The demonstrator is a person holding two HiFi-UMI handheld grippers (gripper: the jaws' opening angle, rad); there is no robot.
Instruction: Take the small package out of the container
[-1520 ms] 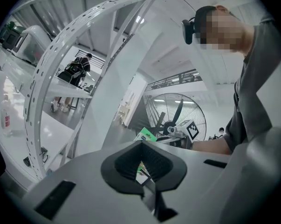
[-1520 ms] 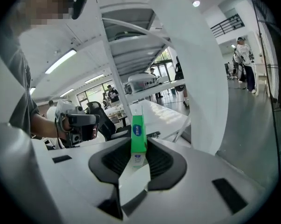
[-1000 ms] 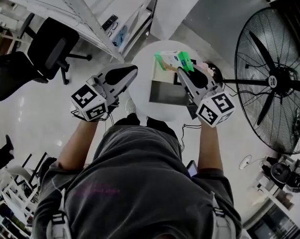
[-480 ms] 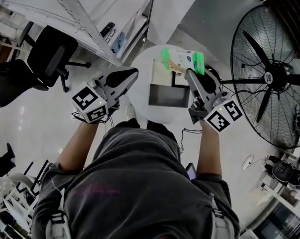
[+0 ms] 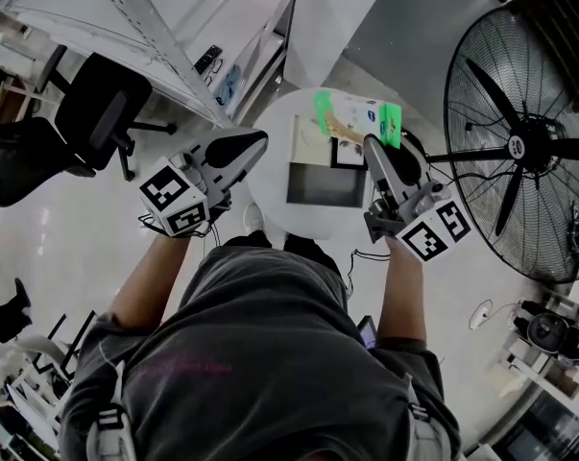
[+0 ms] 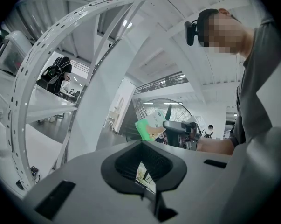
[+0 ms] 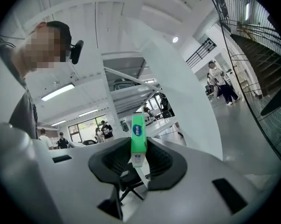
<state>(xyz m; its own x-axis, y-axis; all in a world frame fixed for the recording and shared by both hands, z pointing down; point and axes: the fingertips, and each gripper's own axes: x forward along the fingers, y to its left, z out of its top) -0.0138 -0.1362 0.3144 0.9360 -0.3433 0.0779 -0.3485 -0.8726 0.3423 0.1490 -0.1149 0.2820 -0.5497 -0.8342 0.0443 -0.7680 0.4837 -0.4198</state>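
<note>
My right gripper is shut on the small green and white package and holds it above the far edge of the round white table. In the right gripper view the package stands on edge between the pads of the right gripper. The grey open container stands on the table, just nearer to me than the package. My left gripper hovers at the table's left edge with a narrow gap between its jaws and nothing in them. From the left gripper the package shows ahead.
A large floor fan stands close on the right. At the upper left are a black office chair and a white metal rack. The glossy floor surrounds the small table.
My right gripper has risen with the package and carried it away from the container toward the table's far edge. The left gripper has stayed where it was.
</note>
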